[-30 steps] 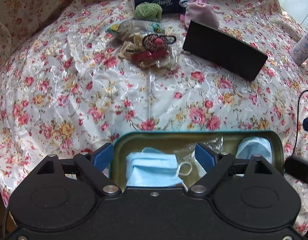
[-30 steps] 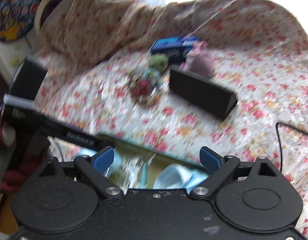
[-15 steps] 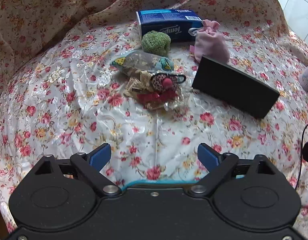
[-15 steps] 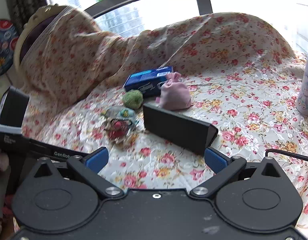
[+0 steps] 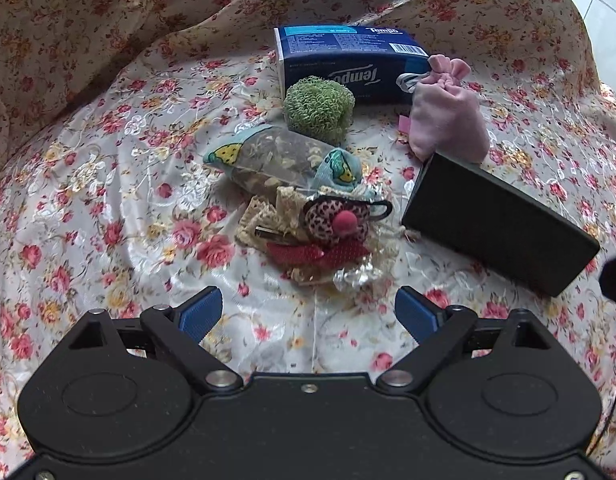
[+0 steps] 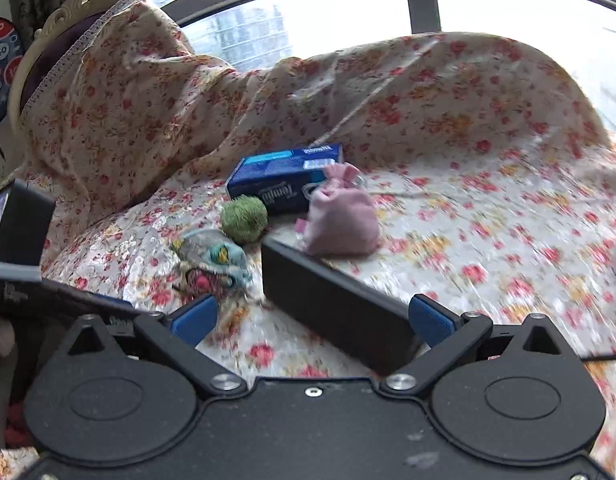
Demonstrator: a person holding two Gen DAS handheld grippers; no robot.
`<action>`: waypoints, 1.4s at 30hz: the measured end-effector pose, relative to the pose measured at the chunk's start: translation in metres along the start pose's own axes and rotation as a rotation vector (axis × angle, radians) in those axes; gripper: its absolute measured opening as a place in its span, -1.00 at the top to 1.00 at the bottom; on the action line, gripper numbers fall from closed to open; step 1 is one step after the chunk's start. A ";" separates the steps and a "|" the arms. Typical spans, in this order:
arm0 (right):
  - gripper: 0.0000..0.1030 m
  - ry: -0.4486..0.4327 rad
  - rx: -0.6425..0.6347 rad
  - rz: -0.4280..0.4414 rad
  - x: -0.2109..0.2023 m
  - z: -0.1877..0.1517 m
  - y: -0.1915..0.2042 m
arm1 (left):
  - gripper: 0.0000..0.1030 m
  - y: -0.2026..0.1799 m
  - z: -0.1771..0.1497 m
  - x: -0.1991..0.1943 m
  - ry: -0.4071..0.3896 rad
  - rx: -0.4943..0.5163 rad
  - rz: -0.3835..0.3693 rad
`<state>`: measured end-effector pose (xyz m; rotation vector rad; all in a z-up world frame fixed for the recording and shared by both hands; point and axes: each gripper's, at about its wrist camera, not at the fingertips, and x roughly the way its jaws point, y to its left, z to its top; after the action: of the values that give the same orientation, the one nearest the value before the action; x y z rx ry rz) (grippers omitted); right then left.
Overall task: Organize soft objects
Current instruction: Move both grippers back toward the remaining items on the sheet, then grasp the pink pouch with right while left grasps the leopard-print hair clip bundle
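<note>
Left gripper [image 5: 303, 312] jaws open, empty | right gripper [image 6: 312, 320] jaws open, empty | risk: snagging clear crinkly plastic bag of trinkets [image 5: 324, 240], spilling contents.

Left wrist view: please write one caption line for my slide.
Open left gripper above floral cloth, facing small soft items: green scrubber, pink pouch, leopard hair tie.

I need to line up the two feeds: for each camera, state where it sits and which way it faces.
Left wrist: on the left gripper, tilted steeply down at the pile of hair ties; its own open blue fingers show.
Right wrist: on the right gripper, facing shallower, across the black box toward the window; open fingers show.
Shared: tissue box, green scrubber, pink pouch.
</note>
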<state>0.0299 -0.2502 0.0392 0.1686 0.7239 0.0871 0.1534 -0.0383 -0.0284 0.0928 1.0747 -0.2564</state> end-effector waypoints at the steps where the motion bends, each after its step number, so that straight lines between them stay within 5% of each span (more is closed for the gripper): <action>1: -0.99 0.000 -0.009 -0.003 0.007 0.005 0.002 | -0.74 0.000 0.002 0.003 0.001 -0.001 0.001; 9: -0.96 0.007 -0.018 0.009 0.060 0.052 0.004 | -0.75 0.003 0.013 0.019 -0.008 -0.025 -0.003; 16: -0.96 0.062 0.106 -0.012 0.109 0.085 -0.013 | -0.76 0.006 0.021 0.031 -0.019 -0.036 0.008; 28: -0.95 0.136 0.212 -0.083 0.156 0.075 -0.047 | -0.79 -0.006 0.023 0.041 -0.051 0.013 0.018; 34: -0.95 0.132 0.226 -0.053 0.158 0.080 -0.051 | -0.36 -0.017 0.020 0.039 -0.084 0.051 0.016; 42: -0.96 0.132 0.243 -0.047 0.158 0.083 -0.053 | -0.34 -0.016 0.015 0.021 -0.115 0.051 0.004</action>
<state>0.2038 -0.2912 -0.0122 0.3807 0.8694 -0.0354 0.1718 -0.0606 -0.0385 0.1239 0.9536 -0.2826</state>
